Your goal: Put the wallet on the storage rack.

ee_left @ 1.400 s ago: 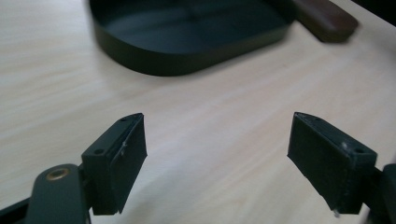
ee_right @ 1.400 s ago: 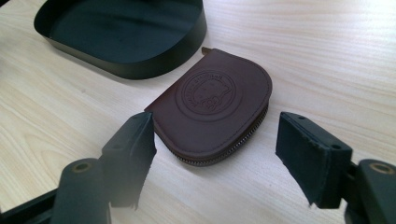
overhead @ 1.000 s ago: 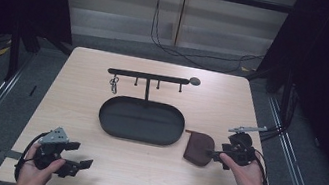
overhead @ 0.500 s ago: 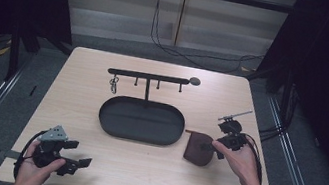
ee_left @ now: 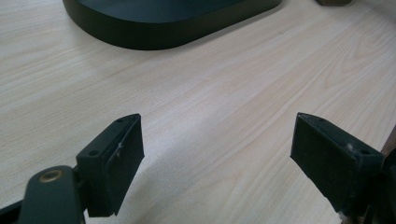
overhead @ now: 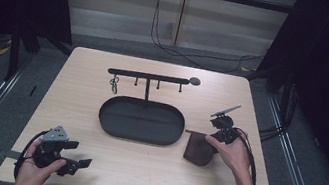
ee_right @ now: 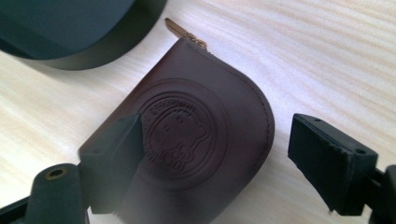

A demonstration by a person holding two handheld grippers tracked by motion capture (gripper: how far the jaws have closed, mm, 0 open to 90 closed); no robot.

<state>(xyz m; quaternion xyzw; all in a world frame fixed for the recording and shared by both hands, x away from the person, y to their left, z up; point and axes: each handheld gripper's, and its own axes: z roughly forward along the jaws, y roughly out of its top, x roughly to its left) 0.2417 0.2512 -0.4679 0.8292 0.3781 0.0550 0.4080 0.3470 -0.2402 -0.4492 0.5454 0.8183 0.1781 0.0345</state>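
Note:
A dark brown leather coin pouch with an embossed round emblem and a brass zip pull lies flat on the table, just right of the black oval tray. My right gripper hovers low over the pouch, open, its jaws spread to either side of the leather. My left gripper rests near the table's front left corner, open, with bare wood between its jaws.
A black hook rack stands behind the tray, with a small key ring hanging at its left end. The tray's rim lies ahead of the left gripper. Cables trail from both grippers. Table edges are close at front and right.
My right gripper has moved left and forward from the table's right side to hang over the pouch. The left gripper has stayed in place.

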